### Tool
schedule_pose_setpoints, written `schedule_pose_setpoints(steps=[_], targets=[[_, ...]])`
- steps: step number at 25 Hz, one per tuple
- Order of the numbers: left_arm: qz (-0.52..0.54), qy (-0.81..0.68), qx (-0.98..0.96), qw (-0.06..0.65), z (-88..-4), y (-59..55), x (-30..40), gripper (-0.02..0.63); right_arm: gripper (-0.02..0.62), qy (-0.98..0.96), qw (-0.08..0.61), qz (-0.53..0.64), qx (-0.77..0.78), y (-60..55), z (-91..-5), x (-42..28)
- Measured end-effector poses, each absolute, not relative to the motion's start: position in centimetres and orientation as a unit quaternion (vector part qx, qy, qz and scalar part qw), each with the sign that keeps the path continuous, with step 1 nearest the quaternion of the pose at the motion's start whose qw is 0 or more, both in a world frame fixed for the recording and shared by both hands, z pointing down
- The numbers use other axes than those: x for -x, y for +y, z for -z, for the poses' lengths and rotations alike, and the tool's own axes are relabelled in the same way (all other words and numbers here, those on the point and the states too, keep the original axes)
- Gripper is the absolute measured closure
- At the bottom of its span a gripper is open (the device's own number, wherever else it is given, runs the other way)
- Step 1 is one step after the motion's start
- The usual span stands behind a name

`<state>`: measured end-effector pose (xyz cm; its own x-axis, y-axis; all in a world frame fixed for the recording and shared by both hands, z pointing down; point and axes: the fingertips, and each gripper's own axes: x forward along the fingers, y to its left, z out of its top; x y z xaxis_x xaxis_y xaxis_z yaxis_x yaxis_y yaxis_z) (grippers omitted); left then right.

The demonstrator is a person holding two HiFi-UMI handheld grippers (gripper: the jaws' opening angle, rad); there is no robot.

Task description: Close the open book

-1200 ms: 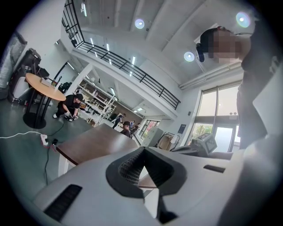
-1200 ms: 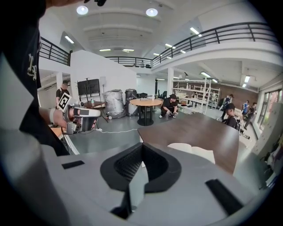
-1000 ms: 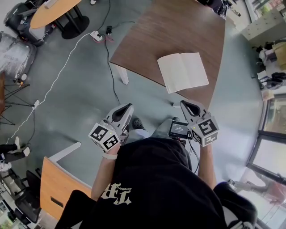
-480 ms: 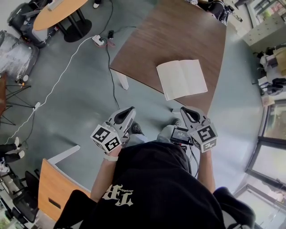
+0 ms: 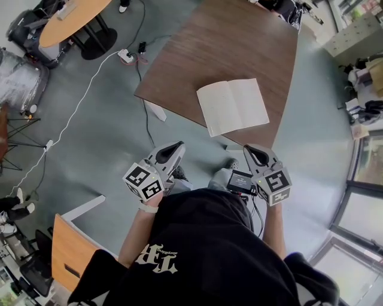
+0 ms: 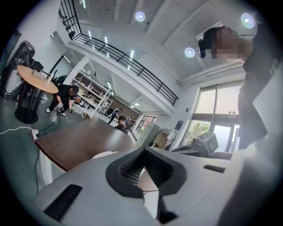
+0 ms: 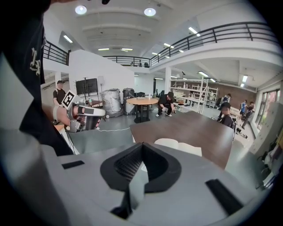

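Note:
An open book [image 5: 233, 106] with blank white pages lies flat near the front edge of a dark wooden table [image 5: 203, 57]. The same book [image 7: 177, 147] shows just past the jaws in the right gripper view. My left gripper [image 5: 175, 148] is shut and empty, held over the floor short of the table's front-left edge. My right gripper [image 5: 251, 150] is shut and empty too, just short of the table's front edge, below the book. In the left gripper view a white sliver of the book [image 6: 103, 155] peeks over the jaws.
A round orange table [image 5: 72, 15] stands at the far left with cables and a power strip [image 5: 126, 57] on the grey floor. An orange desk corner [image 5: 69, 251] sits at the lower left. Several people stand beyond the tables.
Both grippers and the person have moved closer to the table; the book and table now sit lower and further left in the head view. Both grippers stay shut.

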<state>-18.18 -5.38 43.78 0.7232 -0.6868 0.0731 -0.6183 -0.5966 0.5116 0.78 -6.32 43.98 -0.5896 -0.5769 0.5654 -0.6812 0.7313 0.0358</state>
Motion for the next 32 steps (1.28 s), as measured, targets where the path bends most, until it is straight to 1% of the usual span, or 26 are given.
schedule_pose_setpoints(steps=[16,25,32], targets=[[0.036,-0.355,-0.896,0.265,-43.5,-7.9,7.4,0.600,0.607,-0.887,0.271,-0.106,-0.358,-8.6,-44.0,-11.4],[0.018,-0.345,-0.901,0.263,-43.0,-9.0,0.7,0.600,0.606,-0.888,0.254,-0.113,-0.365,-10.5,-44.0,-17.6],[0.004,-0.355,-0.896,0.267,-43.8,-10.0,-2.0,0.600,0.607,-0.890,0.242,-0.124,-0.365,-12.1,-44.9,-20.7]])
